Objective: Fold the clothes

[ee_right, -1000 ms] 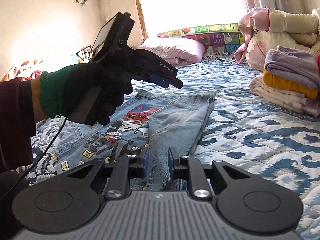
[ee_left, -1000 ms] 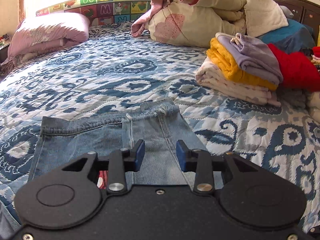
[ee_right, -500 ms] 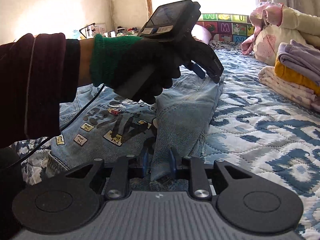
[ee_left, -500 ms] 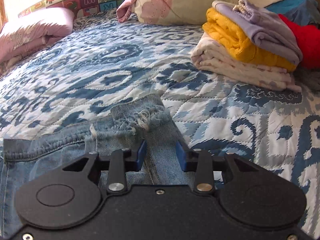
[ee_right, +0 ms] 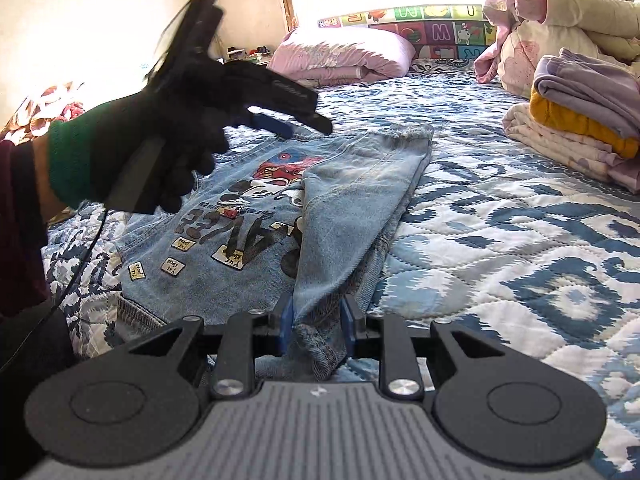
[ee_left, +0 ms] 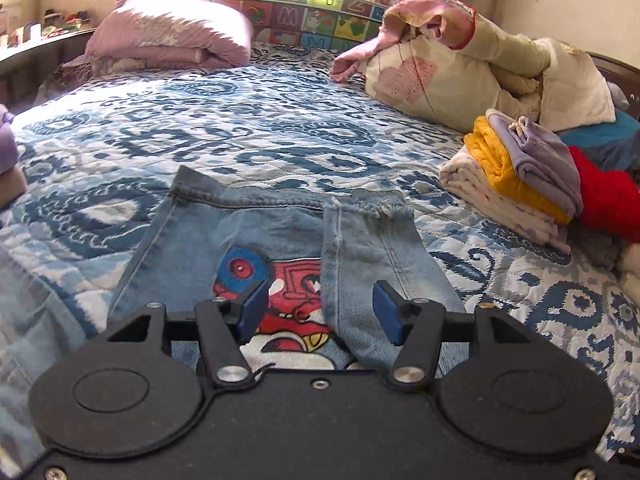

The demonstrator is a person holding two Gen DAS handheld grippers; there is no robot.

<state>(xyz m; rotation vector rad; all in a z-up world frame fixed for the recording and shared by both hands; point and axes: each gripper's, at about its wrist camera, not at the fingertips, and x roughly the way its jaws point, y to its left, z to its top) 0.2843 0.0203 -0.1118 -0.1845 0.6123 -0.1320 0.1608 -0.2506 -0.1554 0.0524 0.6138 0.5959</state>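
A light-blue denim jacket (ee_left: 188, 240) with a red cartoon print lies flat on the bed, one sleeve (ee_left: 372, 248) folded inward over it. My left gripper (ee_left: 320, 314) hovers just above the print, open, nothing between its blue pads. In the right wrist view the same jacket (ee_right: 224, 248) shows its printed back, and the folded sleeve (ee_right: 352, 200) runs toward me. My right gripper (ee_right: 316, 326) is shut on the near end of that sleeve, bunched denim filling the gap. A gloved hand (ee_right: 168, 152) holds the left gripper (ee_right: 304, 126) above the jacket's far end.
The blue-and-white quilt (ee_left: 240, 120) covers the bed. A stack of folded clothes (ee_left: 520, 184) (ee_right: 580, 120) sits on the right, beside a red garment (ee_left: 608, 200). A pink pillow (ee_left: 168, 36) and a bundle of bedding (ee_left: 460, 68) lie at the far end.
My left gripper has opened wide, let go of the sleeve cuff and pulled back and up. The cuff now lies on the jacket. The right gripper stays on the sleeve.
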